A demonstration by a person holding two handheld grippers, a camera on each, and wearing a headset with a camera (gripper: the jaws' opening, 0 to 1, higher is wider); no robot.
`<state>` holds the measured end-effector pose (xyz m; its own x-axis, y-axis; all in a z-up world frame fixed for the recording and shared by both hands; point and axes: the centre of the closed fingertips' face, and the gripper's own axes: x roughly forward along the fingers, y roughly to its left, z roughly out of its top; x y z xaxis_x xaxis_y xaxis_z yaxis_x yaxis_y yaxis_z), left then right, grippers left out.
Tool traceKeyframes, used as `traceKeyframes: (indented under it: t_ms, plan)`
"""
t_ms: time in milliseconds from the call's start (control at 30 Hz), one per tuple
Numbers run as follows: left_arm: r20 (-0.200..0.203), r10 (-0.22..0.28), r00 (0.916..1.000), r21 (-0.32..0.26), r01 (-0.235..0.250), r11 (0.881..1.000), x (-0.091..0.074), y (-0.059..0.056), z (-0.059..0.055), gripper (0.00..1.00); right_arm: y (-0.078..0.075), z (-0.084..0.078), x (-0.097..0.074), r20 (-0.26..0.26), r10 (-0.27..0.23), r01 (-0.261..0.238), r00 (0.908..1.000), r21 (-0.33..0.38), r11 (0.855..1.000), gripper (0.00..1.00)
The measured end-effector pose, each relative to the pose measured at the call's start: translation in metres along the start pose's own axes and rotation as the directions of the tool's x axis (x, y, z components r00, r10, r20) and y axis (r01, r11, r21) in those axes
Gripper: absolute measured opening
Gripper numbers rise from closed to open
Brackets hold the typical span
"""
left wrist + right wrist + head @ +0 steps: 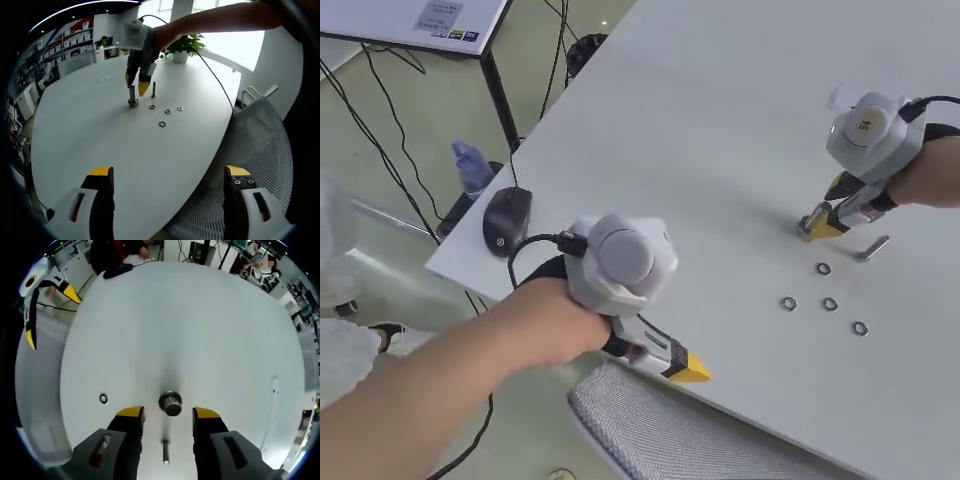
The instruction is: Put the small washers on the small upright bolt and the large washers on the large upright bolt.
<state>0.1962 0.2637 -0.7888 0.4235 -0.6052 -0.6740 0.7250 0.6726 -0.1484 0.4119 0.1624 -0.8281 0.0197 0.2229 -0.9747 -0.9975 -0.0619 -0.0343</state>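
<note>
- Head view: the left gripper [690,370] is at 6 o'clock, over the near edge of the white worktop [720,120]. From here you cannot tell how far its fingers are open.
- The right gripper [817,228] is at 3 o'clock, with its tips pointing down close to the worktop. The small bolt [872,248] is just beside it.
- Four washers [830,304] lie flat on the worktop at 4 o'clock, near the small bolt.
- A black mouse [506,218] sits at 9 o'clock on the worktop's corner.
- Left gripper view: the left gripper's fingers [102,180] at 6 o'clock are wide open and hold nothing.
- At 12 o'clock the large bolt [133,96] stands upright, and the small bolt [153,89] stands upright just beside it.
- The right gripper [136,85] hangs over the large bolt, with its yellow tips near the bolt's top.
- The washers [162,123] lie near the middle, just below the bolts.
- Right gripper view: the right gripper's fingers [131,412] at 6 o'clock are apart and hold nothing.
- The large bolt [171,403], seen from the top, is just ahead of the gap.
- The small bolt [165,451] shows between the fingers and touches neither one.
- One of the washers [103,399] lies at 8 o'clock.
- The left gripper [50,317] is at 10 o'clock, well apart, with its tips spread.
</note>
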Motion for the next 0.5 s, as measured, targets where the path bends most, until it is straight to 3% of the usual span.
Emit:
traceKeyframes:
  t_ms: [267,500]
  plan:
    - [0.004,0.014,0.9999,0.001,-0.014,1.000,-0.003,0.003,0.003,0.91,0.012,0.004,-0.022,0.033,-0.002,0.001,0.9994,0.003,1.000,0.40]
    - [0.005,0.012,0.9999,0.001,-0.012,1.000,-0.002,0.000,0.005,0.91,0.026,0.006,-0.029,0.048,0.004,-0.004,0.9989,-0.013,1.000,0.40]
